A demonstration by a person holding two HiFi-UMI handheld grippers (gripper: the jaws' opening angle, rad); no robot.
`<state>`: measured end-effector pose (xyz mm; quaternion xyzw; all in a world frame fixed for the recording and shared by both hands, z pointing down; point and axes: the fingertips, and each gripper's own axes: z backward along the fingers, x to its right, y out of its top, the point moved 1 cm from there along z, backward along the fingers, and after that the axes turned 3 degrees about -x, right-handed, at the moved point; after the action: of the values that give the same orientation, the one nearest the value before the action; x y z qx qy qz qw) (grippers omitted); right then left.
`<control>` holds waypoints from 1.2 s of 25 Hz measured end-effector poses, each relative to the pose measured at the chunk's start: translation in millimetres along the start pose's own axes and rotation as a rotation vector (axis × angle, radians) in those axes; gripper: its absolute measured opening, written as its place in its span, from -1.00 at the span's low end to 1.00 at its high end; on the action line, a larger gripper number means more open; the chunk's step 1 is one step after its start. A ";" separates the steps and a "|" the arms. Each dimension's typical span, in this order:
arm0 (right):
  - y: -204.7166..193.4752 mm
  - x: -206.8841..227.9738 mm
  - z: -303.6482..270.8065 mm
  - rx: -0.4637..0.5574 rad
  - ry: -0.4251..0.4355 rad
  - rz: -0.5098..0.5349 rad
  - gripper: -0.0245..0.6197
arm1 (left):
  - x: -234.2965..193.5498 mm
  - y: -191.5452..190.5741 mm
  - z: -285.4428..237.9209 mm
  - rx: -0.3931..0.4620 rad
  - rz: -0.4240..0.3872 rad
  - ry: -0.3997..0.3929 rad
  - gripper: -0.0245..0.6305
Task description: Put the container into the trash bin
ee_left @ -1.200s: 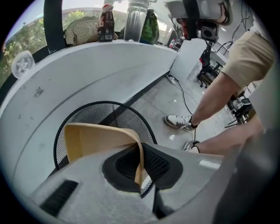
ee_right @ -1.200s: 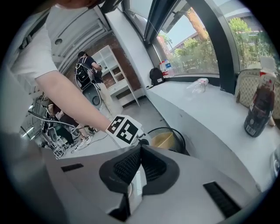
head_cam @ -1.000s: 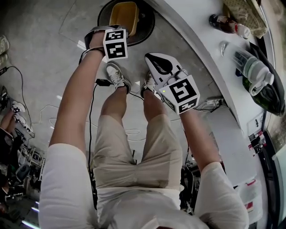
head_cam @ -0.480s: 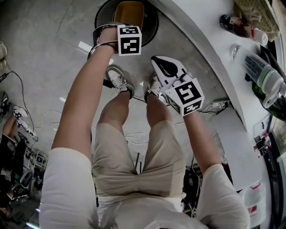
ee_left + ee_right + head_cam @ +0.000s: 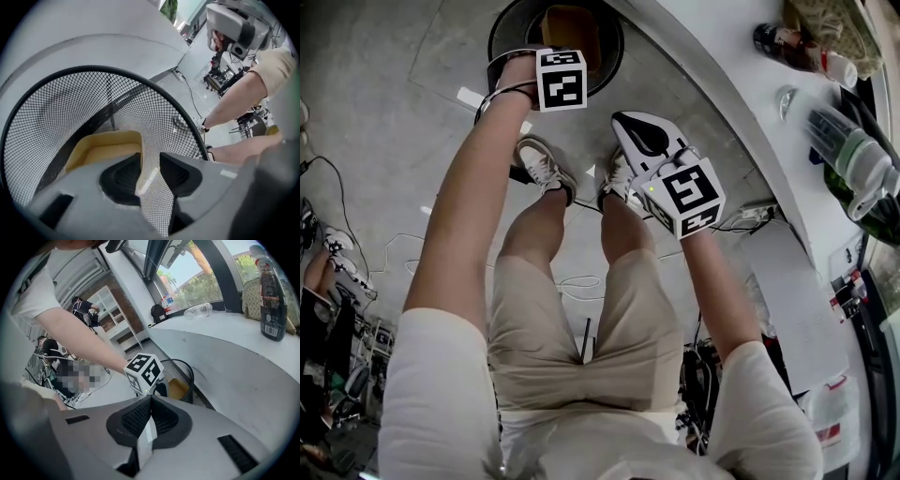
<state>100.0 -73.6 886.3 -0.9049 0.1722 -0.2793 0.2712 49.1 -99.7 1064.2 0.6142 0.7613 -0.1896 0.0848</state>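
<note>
grey floor, left hand-held gripper steeply down over trash bin, jaws opening empty above container; right hand-held gripper closed

The round black wire trash bin was fine metal-looking mesh with a smooth rim. The shallow yellow-tan container looked matt, like moulded pulp. The grey floor was smooth and faintly glossy.

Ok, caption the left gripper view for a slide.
Left gripper, jaws opening with nothing pinched between them, over the black mesh trash bin that holds the yellow container.
</note>
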 end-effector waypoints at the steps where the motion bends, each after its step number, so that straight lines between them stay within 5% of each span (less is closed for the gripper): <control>1: 1.6 -0.1 1.2 0.000 -0.002 0.001 -0.92 | 0.6 -3.0 1.9 0.001 0.008 0.001 -0.50; 19: 43.3 -42.9 24.2 -0.005 0.000 0.063 -0.92 | 10.9 -8.7 76.2 0.089 0.117 0.093 -0.36; 24: 75.8 -52.7 56.5 0.036 -0.095 0.059 -0.92 | 27.5 -16.7 120.6 0.096 0.210 0.202 -0.81; 30: 128.3 -81.3 105.3 0.060 -0.074 0.118 -0.92 | 70.1 -9.1 194.5 0.211 0.343 0.241 -0.86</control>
<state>78.7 -96.1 704.1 -0.8943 0.2068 -0.2342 0.3202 3.9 -114.4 862.7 0.7582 0.6264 -0.1762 -0.0406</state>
